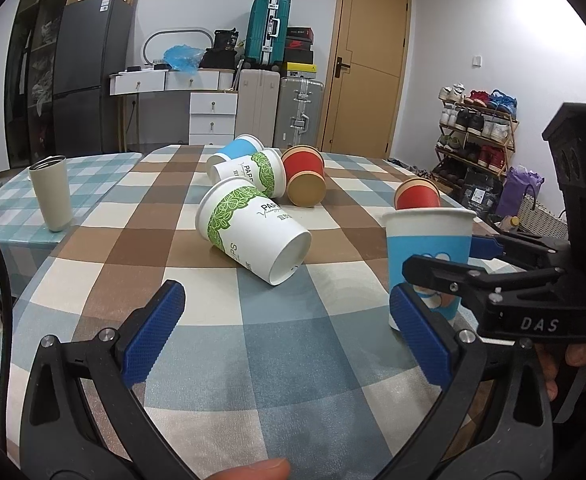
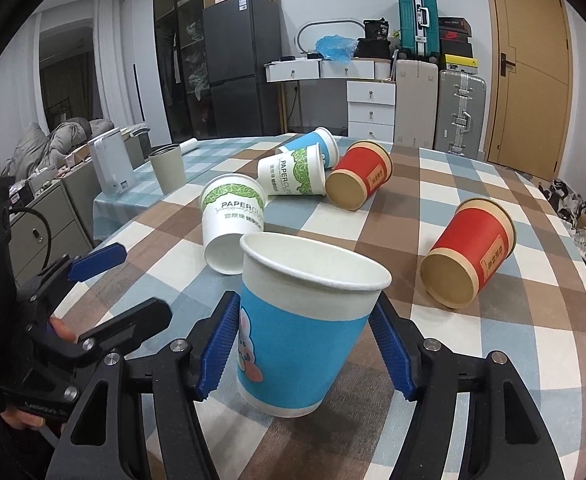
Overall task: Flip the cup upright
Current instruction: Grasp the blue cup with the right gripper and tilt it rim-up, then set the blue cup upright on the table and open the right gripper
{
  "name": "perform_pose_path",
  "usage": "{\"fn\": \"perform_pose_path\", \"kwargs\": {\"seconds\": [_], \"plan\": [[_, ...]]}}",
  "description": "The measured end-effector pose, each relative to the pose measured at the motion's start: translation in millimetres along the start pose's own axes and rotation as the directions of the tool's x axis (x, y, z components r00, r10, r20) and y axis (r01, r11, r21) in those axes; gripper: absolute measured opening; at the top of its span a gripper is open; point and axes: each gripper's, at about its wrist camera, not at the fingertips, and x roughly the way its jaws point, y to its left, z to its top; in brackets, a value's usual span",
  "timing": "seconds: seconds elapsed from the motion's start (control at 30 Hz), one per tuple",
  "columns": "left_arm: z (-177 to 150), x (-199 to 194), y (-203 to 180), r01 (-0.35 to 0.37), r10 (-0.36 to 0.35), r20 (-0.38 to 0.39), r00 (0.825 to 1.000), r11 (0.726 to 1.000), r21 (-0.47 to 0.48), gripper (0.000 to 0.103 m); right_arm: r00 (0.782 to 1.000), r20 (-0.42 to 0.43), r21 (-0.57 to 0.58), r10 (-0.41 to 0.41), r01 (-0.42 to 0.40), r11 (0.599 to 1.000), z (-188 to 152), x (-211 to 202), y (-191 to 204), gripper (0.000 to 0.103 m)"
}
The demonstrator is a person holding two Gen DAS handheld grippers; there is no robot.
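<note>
A blue-and-white paper cup stands mouth up, slightly tilted, on the checked tablecloth, and my right gripper is shut on its sides. The same cup shows at the right of the left wrist view, with the right gripper around it. My left gripper is open and empty, just left of that cup. Several other paper cups lie on their sides: a green-leaf one, a second green-leaf one, a blue one and two red ones.
A beige tumbler stands upright on the adjoining checked table at the left. A white appliance stands behind it. The table's right edge drops off toward a shoe rack and bags.
</note>
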Motion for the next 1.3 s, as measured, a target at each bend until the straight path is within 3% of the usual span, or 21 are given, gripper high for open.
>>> {"fn": "perform_pose_path", "kwargs": {"seconds": [0.27, 0.47, 0.8, 0.87, 0.93, 1.0, 1.3], "plan": [[0.5, -0.7, 1.5, -0.002, 0.002, 0.006, 1.000, 1.000, 0.001, 0.102, 1.000, 0.022, -0.078, 0.015, -0.014, 0.997, -19.3, -13.0, 11.1, 0.064], [0.1, -0.5, 0.7, 0.002, -0.002, 0.017, 1.000, 1.000, 0.001, 0.102, 0.998, 0.063, -0.071, 0.011, -0.006, 0.997, -20.0, -14.0, 11.1, 0.064], [-0.8, -1.3, -0.7, 0.003, -0.003, 0.021, 1.000, 1.000, 0.003, 0.102, 1.000, 0.004, -0.082, 0.024, -0.024, 0.996, -18.1, -5.1, 10.7, 0.067], [-0.7, -1.1, -0.7, 0.008, -0.008, 0.022, 1.000, 1.000, 0.002, 0.102, 0.999, 0.019, -0.077, 0.028, -0.026, 0.997, -19.6, -8.2, 7.6, 0.072], [-1.2, -3.1, -1.0, 0.018, -0.018, 0.029, 0.999, 1.000, -0.002, 0.102, 0.999, 0.034, -0.061, 0.037, -0.034, 0.998, -20.9, -13.0, 2.5, 0.091], [-1.1, -4.7, -1.3, 0.027, -0.027, 0.038, 0.999, 1.000, -0.007, 0.102, 0.996, 0.072, -0.035, 0.060, -0.058, 0.998, -22.3, -22.1, -6.0, 0.098], [-4.2, -8.8, -14.8, 0.055, -0.057, 0.061, 0.996, 0.998, 0.037, 0.102, 0.964, 0.215, -0.013, 0.155, -0.156, 0.988, -36.7, -57.9, -32.2, 0.103]]}}
